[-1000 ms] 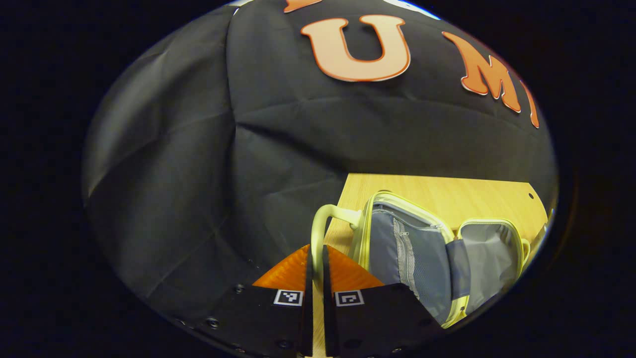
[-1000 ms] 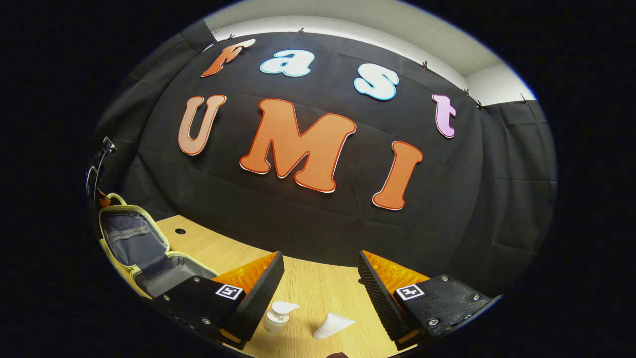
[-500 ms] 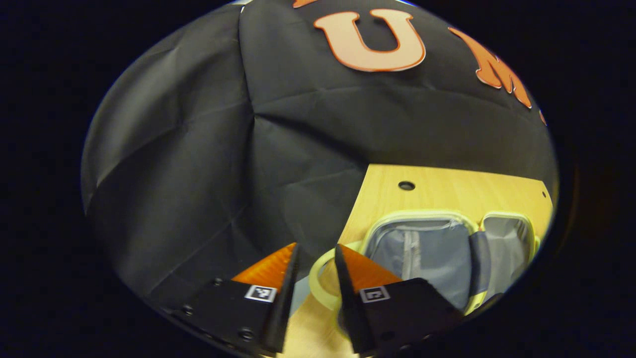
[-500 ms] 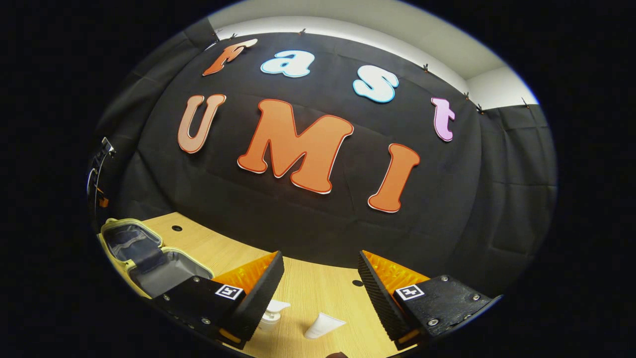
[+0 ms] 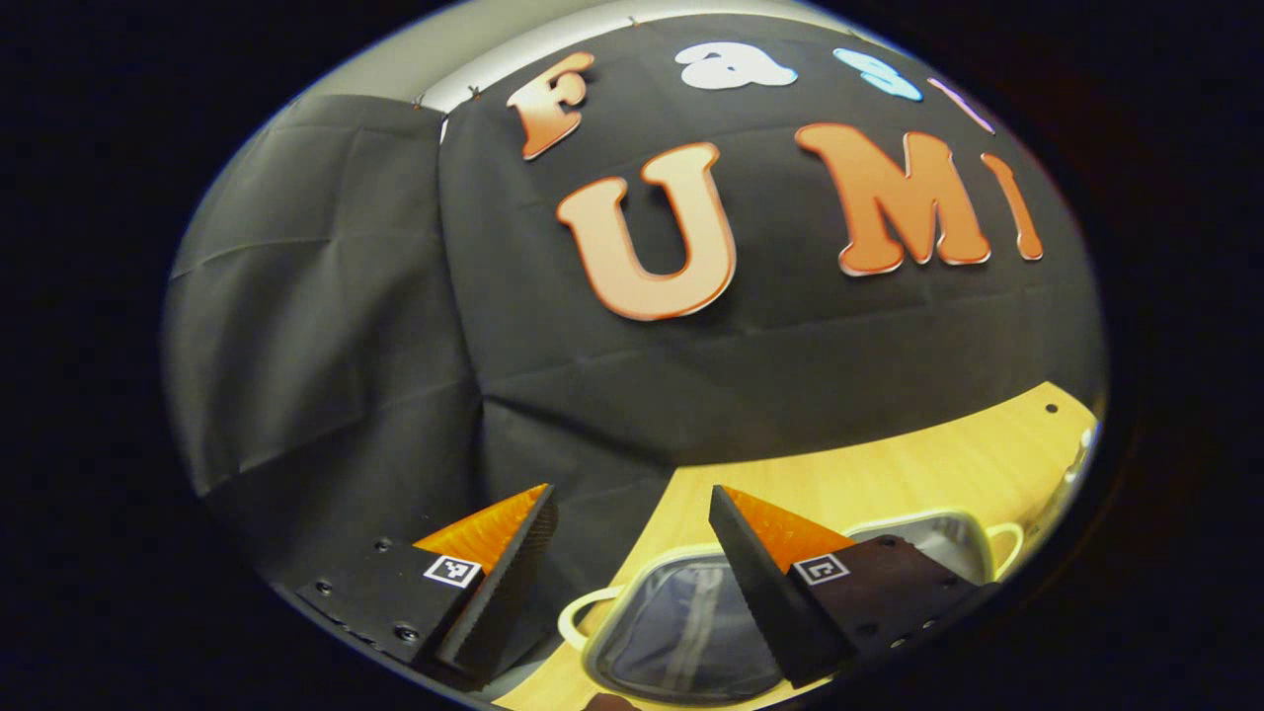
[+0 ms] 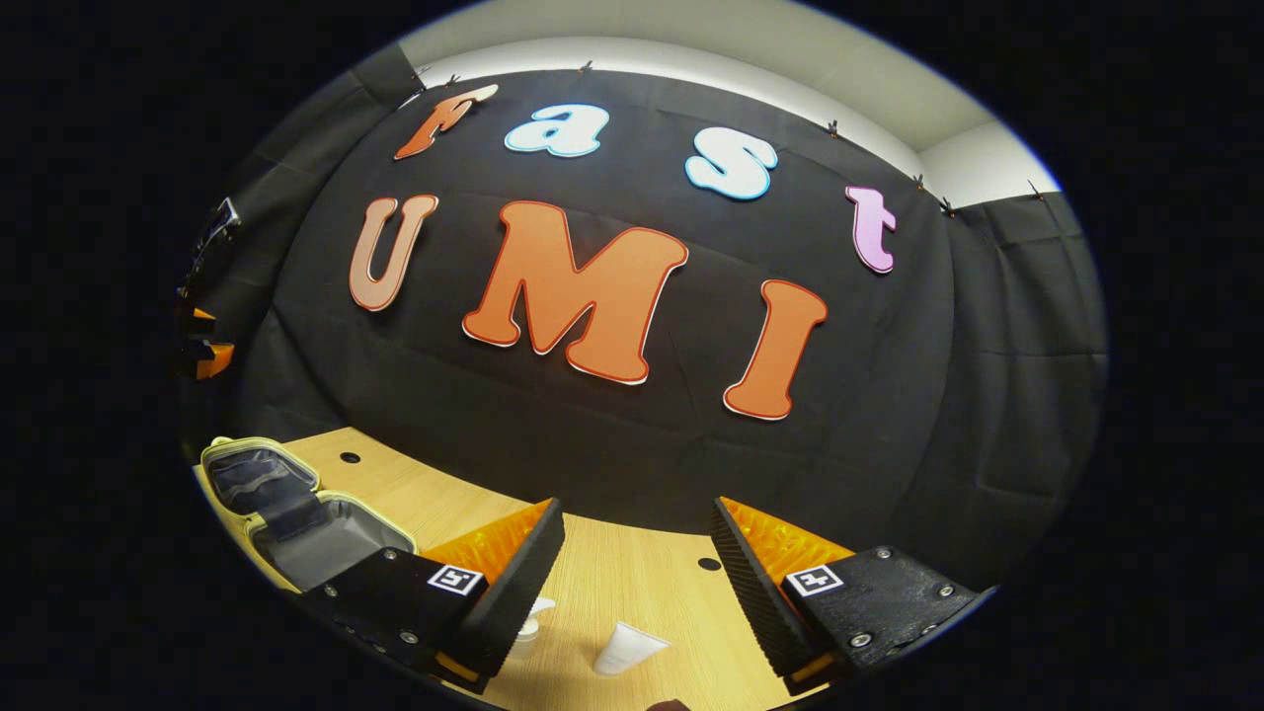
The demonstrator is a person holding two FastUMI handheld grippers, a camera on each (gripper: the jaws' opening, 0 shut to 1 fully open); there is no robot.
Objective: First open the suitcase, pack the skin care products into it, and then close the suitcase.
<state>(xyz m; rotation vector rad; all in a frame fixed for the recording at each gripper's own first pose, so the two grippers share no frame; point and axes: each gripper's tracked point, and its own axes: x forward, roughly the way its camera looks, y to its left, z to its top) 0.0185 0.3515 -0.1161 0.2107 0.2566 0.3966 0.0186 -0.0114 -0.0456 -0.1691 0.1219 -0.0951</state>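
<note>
While suitcase (image 5: 681, 632) lies open, left claw (image 5: 632, 513) spread

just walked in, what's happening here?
A person with a gripper in each hand is packing skin care items into a small suitcase. It lies open flat on the wooden table, with nothing visible in it yet. The left gripper is open above it, holding nothing. The right gripper is open over a white tube and a pump bottle partly hidden behind its finger, neither grasped yet.
</note>
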